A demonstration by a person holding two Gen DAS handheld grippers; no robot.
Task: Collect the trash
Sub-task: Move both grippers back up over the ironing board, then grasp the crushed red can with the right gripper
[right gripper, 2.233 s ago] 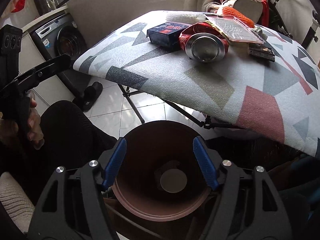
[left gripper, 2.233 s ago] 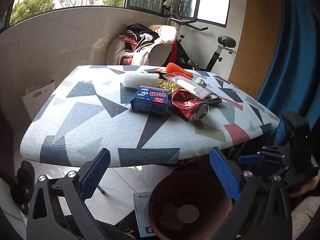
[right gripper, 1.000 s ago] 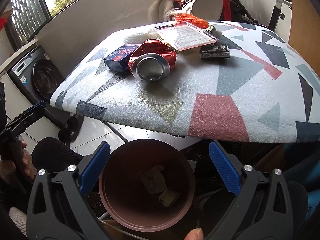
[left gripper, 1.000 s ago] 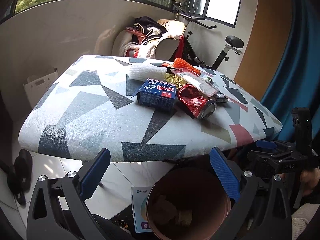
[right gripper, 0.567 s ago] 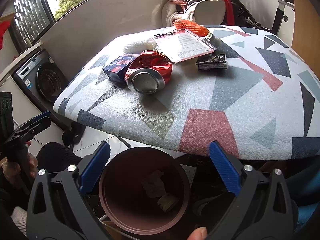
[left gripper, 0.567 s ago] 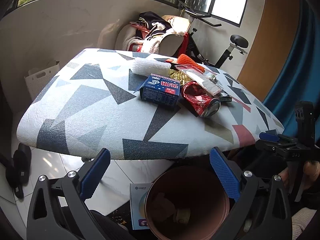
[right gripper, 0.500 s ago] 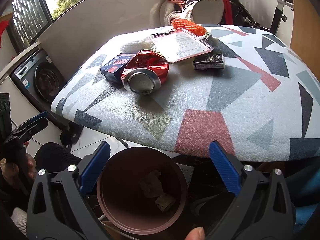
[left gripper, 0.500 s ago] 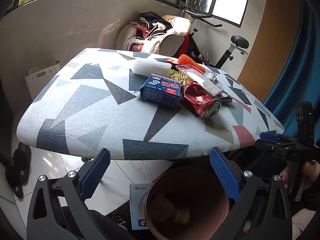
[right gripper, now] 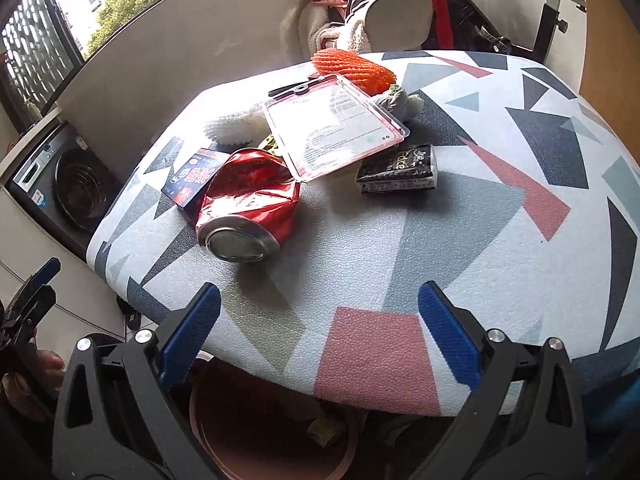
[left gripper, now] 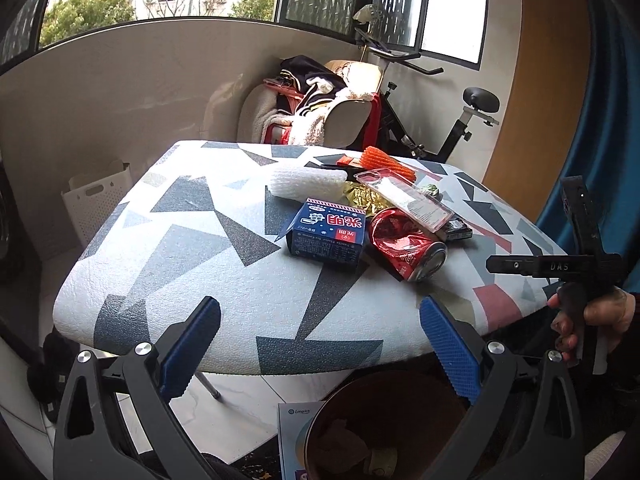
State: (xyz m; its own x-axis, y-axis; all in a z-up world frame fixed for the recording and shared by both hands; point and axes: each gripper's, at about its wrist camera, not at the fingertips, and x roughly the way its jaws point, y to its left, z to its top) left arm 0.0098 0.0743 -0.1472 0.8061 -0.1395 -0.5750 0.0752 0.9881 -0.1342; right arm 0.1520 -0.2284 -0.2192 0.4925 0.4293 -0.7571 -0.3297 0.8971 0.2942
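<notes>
Your left gripper (left gripper: 320,344) sits low in its frame with the blue pads (left gripper: 448,344) spread wide and nothing between them, hovering at the near edge of the patterned table (left gripper: 192,248). Your right gripper (right gripper: 320,332) is likewise wide open and empty, low over the table (right gripper: 500,240). The trash is heaped at the centre of the left view: a blue carton (left gripper: 328,234) beside a crushed red can (left gripper: 404,244), a white foam sleeve (left gripper: 306,182), an orange foam net (left gripper: 384,160) and a clear plastic package (left gripper: 404,200). In the right view the can (right gripper: 248,208) lies left of centre, its base facing you, with a small black packet (right gripper: 398,170) to its right. The brown bin (left gripper: 384,428) stands below the table edge at the bottom of the left view, with scraps inside.
</notes>
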